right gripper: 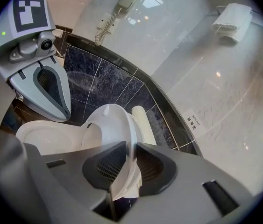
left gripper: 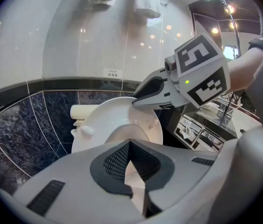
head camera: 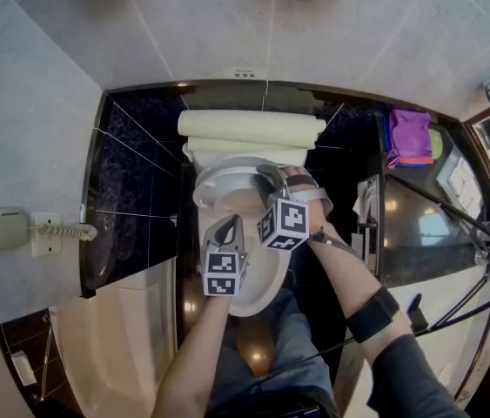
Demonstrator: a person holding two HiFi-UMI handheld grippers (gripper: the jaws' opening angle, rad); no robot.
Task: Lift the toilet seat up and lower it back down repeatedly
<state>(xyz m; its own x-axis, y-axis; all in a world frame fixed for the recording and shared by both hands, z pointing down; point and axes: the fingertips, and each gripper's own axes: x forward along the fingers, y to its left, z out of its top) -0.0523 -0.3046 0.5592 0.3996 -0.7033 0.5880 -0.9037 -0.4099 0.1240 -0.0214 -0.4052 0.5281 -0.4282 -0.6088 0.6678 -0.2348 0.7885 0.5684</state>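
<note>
Shiny pale wall tiles over a dark marble band, total hotel-bathroom vibes. White glossy plastic toilet seat stands tipped up in the middle of the left gripper view, and the right gripper is clamped on its upper rim. The left gripper is closed on nothing. Seat looks light, stiff and slippery, so I'd pinch the rim far from the hinge. Little white wall plate seems to read "BATH MAT".

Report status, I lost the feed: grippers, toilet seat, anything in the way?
Right gripper clamped on toilet seat rim. Seat raised off bowl. Left gripper shut, empty, over bowl, possibly in seat's path down.
</note>
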